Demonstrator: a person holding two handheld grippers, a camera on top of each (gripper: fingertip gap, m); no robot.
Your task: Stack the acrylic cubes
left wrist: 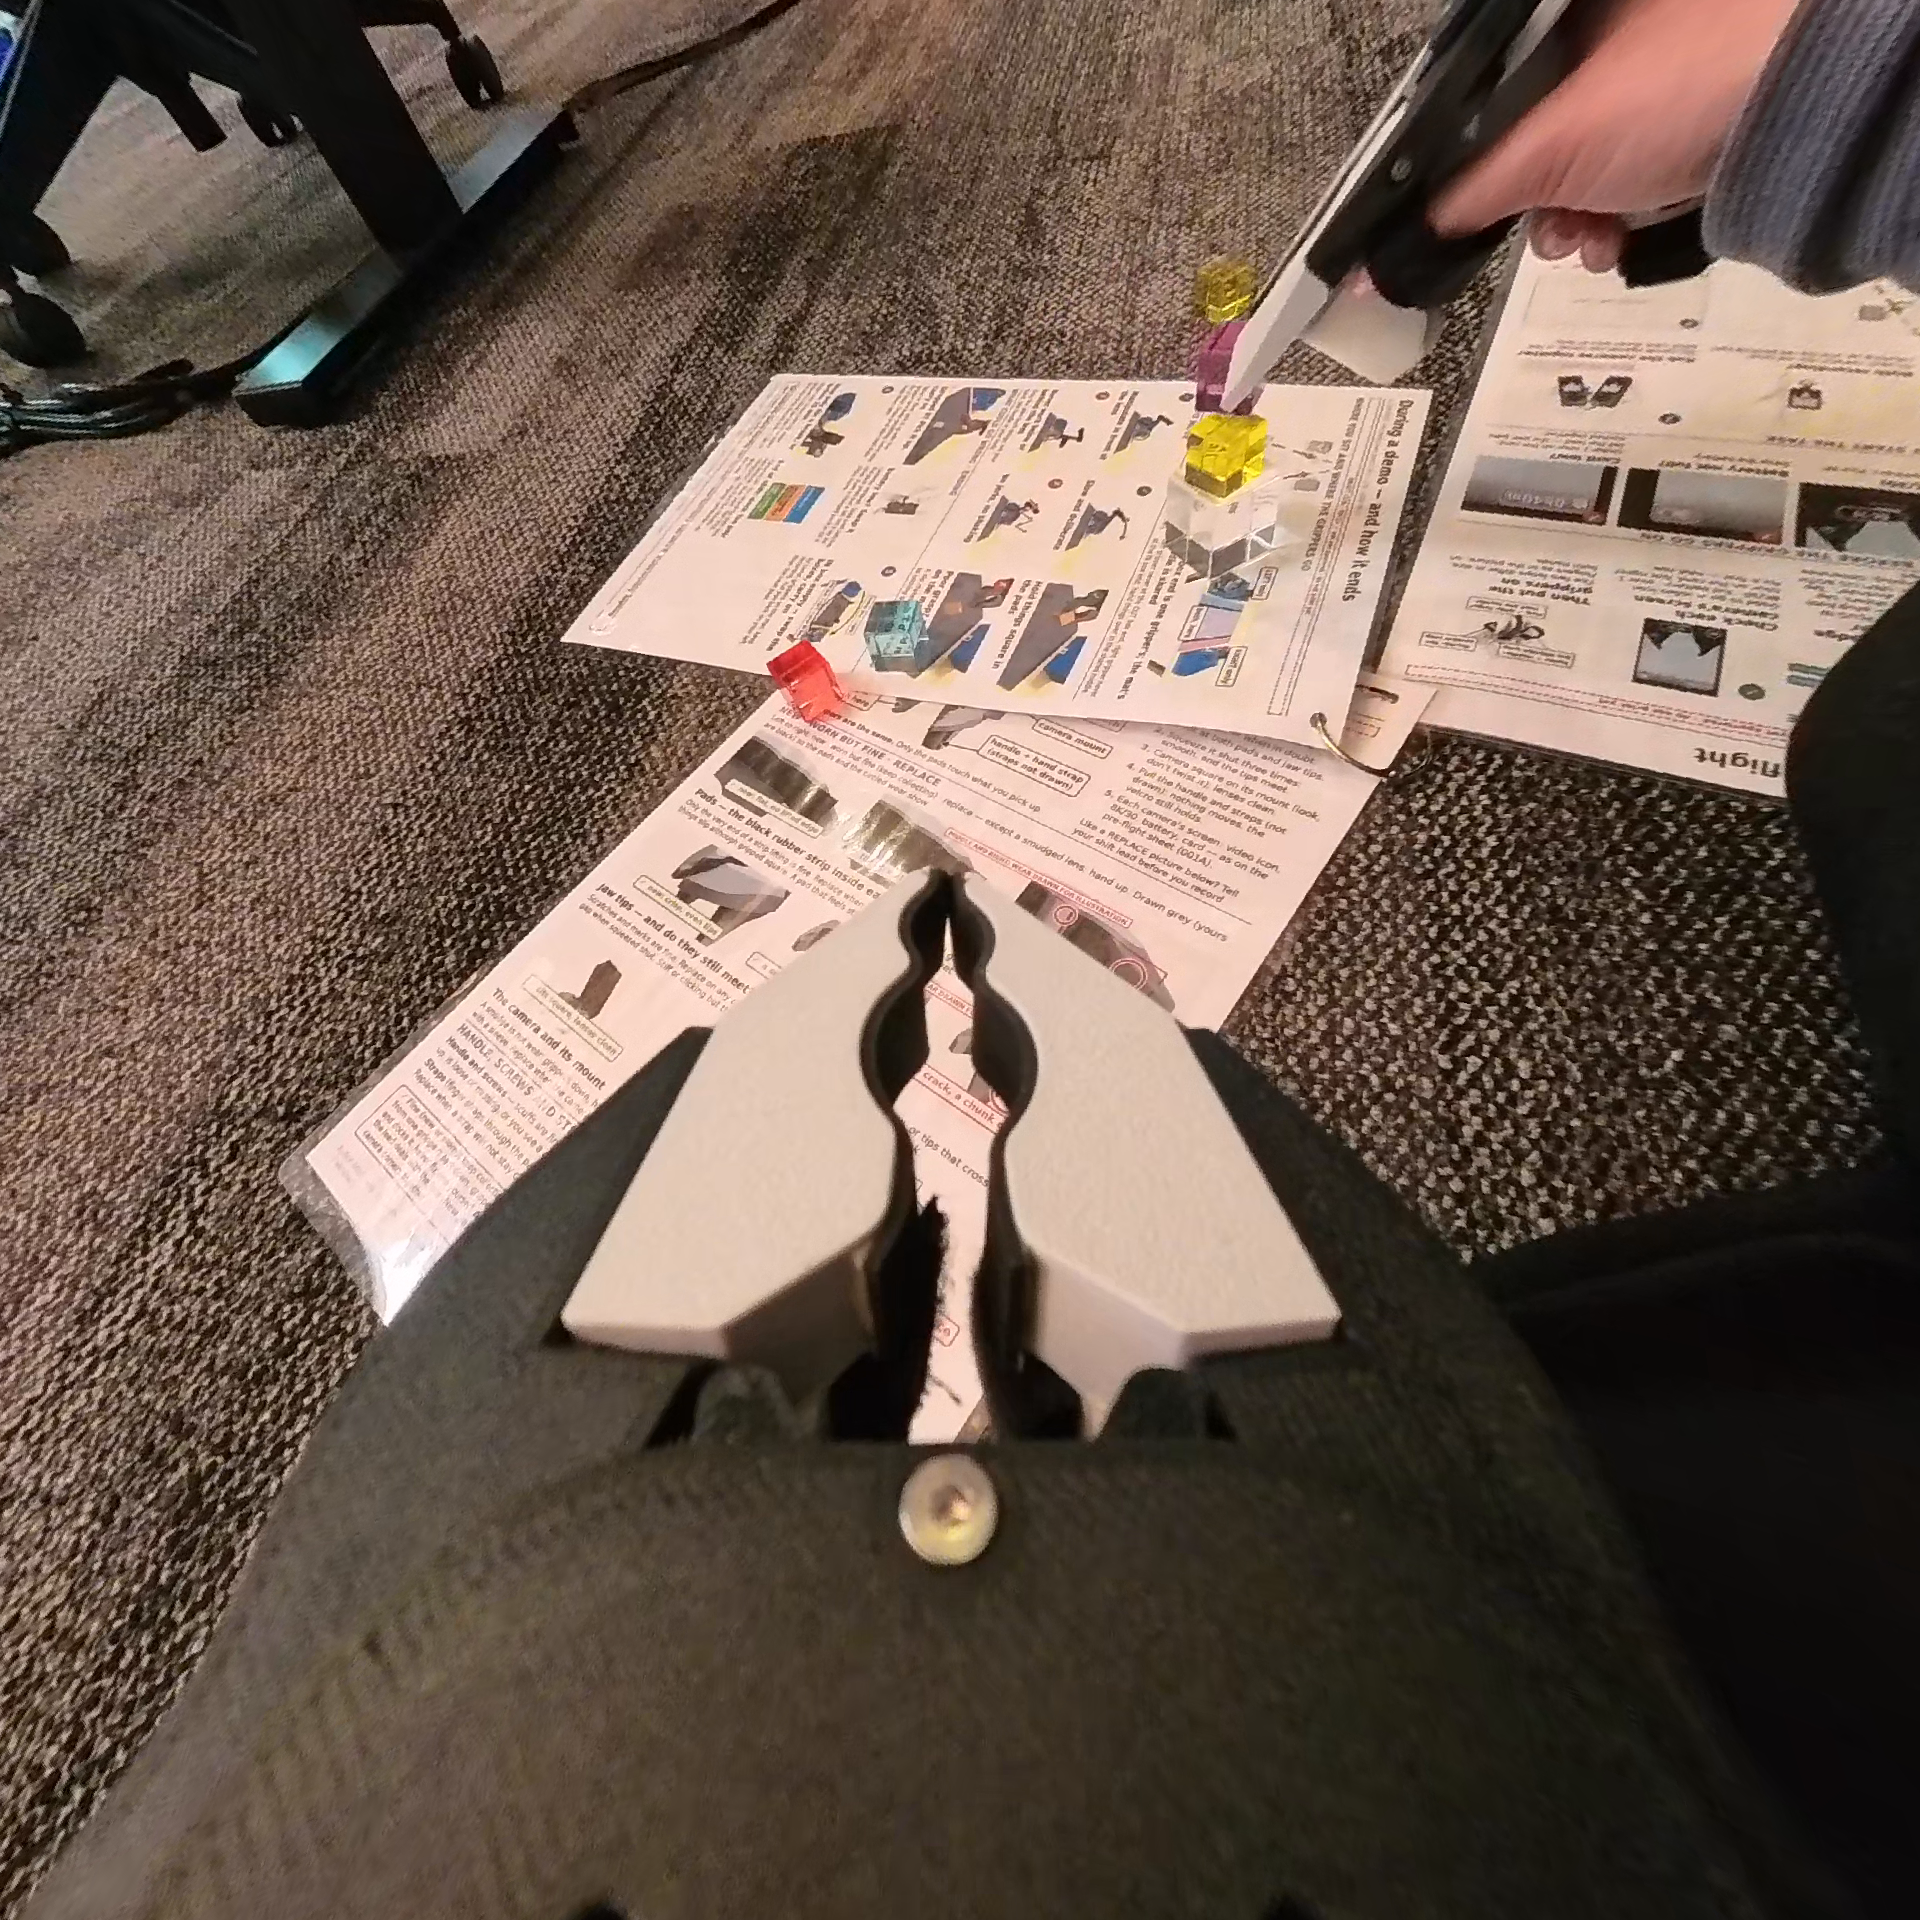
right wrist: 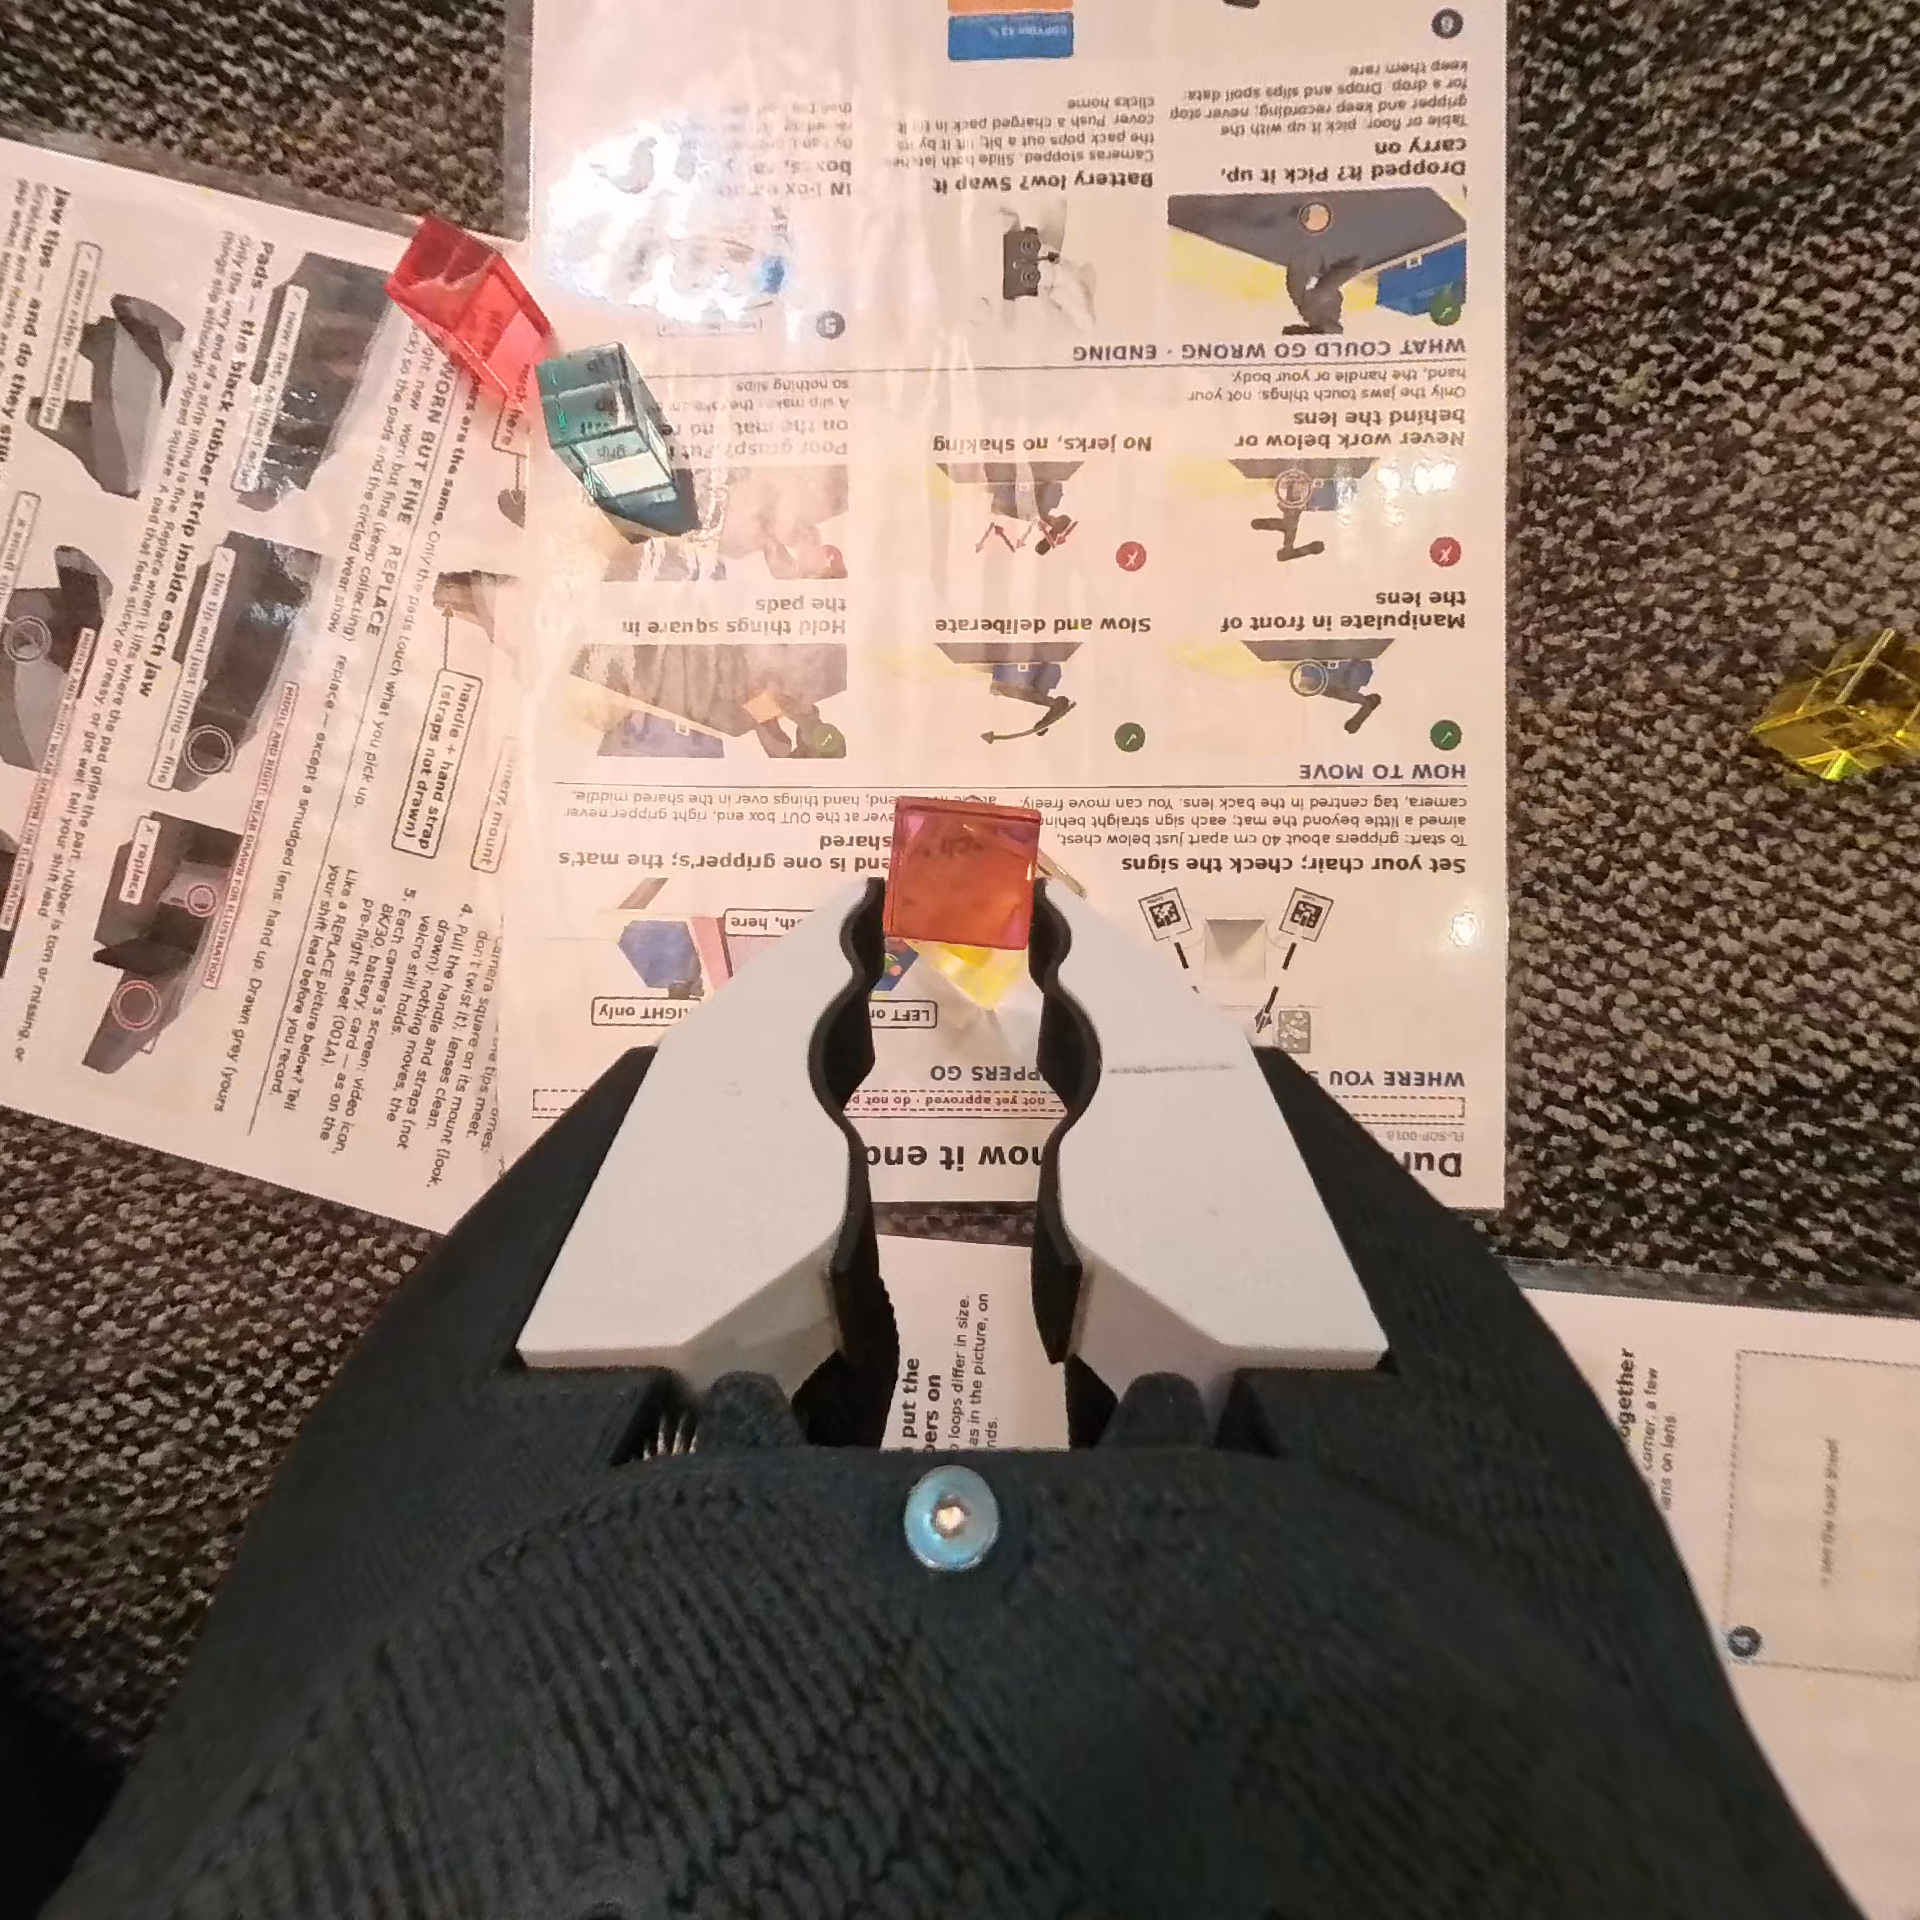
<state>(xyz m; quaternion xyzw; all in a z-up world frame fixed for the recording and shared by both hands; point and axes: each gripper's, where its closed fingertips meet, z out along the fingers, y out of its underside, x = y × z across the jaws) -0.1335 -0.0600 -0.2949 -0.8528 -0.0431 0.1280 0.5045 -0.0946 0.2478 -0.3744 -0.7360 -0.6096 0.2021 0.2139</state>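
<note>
A speckled grey-brown carpet floor point(left wrist: 416, 779) is carrying everything in the scene; dark furniture legs point(left wrist: 343, 187) are standing toward its far left corner. Several laminated instruction sheets are lying on it, overlapping: a middle sheet point(right wrist: 1039, 520), a second sheet point(left wrist: 727, 987) slipping under its near edge, and a third sheet point(left wrist: 1662, 520) toward the right edge, two joined by a metal ring point(left wrist: 1361, 748). The sheets are probably serving as a smooth, flat working surface over the carpet pile.

On the middle sheet a clear block point(left wrist: 1231, 530) is supporting a yellow cube point(left wrist: 1226, 447), forming a small stack. A teal cube point(right wrist: 613, 447) is resting at that sheet's left edge, a red cube point(right wrist: 468, 301) just beside it, and another yellow cube point(right wrist: 1839, 717) is sitting apart on bare carpet.

The right hand-held gripper point(right wrist: 956, 914), gripped by a person's hand point(left wrist: 1558, 156) in a grey sleeve, is pointing steeply downward directly over the stack. It is pinching a purple cube point(left wrist: 1224, 358), which is looking orange-pink from above because of the yellow beneath it; both black pads point(right wrist: 862, 925) are pressing its sides, jaws spread only to the cube's width. The cube is hanging just above the yellow cube; whether they are touching cannot be told.

The left hand-held gripper point(left wrist: 948, 894) is hovering low over the second sheet, jaws pressed together on nothing.
</note>
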